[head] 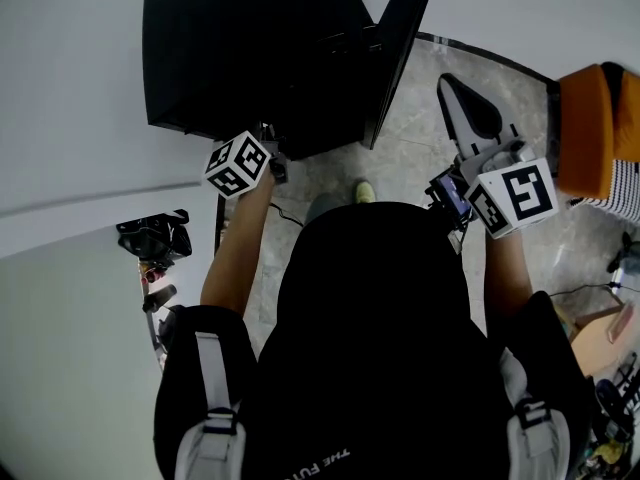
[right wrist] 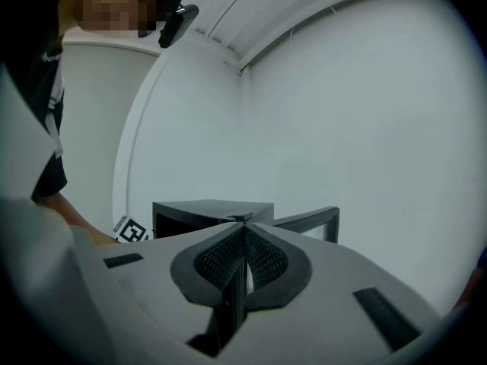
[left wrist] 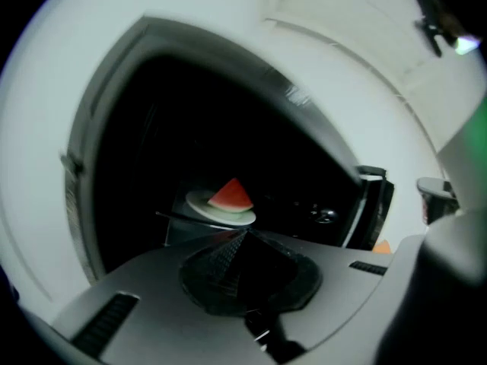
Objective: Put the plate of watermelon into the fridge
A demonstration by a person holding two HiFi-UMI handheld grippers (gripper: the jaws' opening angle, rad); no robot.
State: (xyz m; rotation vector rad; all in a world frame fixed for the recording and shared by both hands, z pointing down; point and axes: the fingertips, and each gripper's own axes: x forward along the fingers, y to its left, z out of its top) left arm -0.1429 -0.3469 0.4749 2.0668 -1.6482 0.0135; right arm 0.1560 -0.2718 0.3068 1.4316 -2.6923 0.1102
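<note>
A white plate (left wrist: 221,207) with a red watermelon wedge (left wrist: 230,195) rests on a shelf inside the dark, open fridge (left wrist: 152,128). My left gripper (left wrist: 243,234) is just outside the opening, a little below and in front of the plate, jaws shut with nothing between them. In the head view the black fridge (head: 250,48) stands ahead with its door (head: 400,48) swung open to the right. The left gripper (head: 272,166) is at its lower front edge. My right gripper (head: 455,83) is off to the right, clear of the door, shut and empty (right wrist: 244,228).
An orange seat (head: 590,128) stands at the right and a cardboard box (head: 600,333) by the lower right. A camera on a stand (head: 153,238) sits at the left by the white wall. A cable (head: 575,290) runs over the grey floor.
</note>
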